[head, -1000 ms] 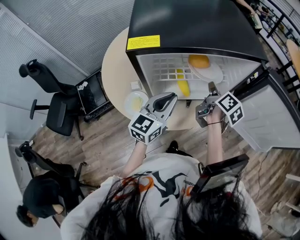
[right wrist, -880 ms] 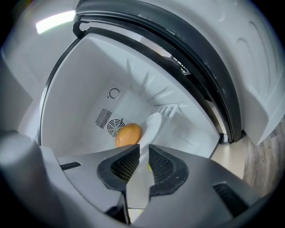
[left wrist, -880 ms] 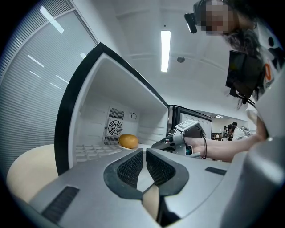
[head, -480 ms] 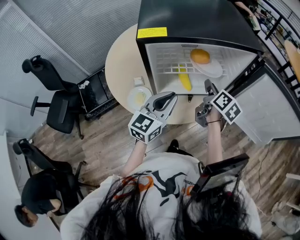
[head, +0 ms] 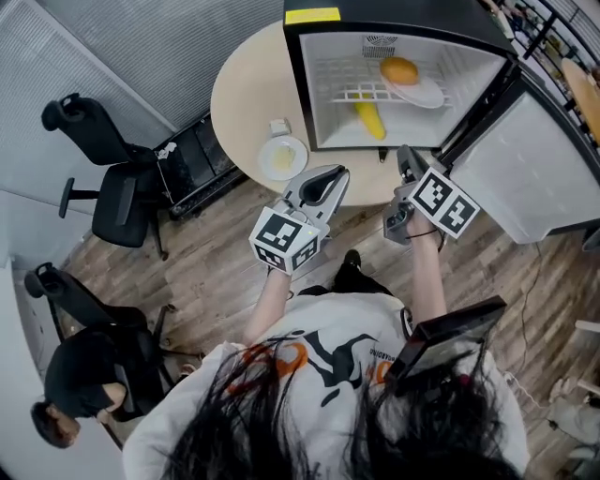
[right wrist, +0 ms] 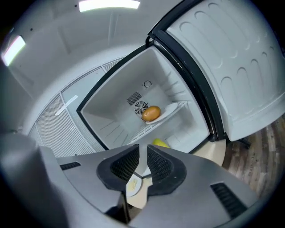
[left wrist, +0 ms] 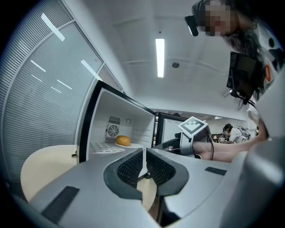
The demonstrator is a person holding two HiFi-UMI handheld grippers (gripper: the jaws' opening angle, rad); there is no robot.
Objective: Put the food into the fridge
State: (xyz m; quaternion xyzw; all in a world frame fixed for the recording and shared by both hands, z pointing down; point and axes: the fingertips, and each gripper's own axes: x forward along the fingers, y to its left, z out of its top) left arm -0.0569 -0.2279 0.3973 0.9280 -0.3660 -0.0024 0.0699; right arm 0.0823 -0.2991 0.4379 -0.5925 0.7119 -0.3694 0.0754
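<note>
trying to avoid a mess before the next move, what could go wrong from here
1. The plate of yellow food still sits on the table outside the fridge; closing the door now would likely leave it out.
2. The orange fruit lies loose on a plate near the wire shelf front edge; loading beside it could nudge it off.

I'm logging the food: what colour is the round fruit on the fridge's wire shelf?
Orange; the fruit shows best in the right gripper view.

Left gripper (left wrist: 144, 155) closed, right gripper (right wrist: 143, 156) fingers just closing, both empty
</note>
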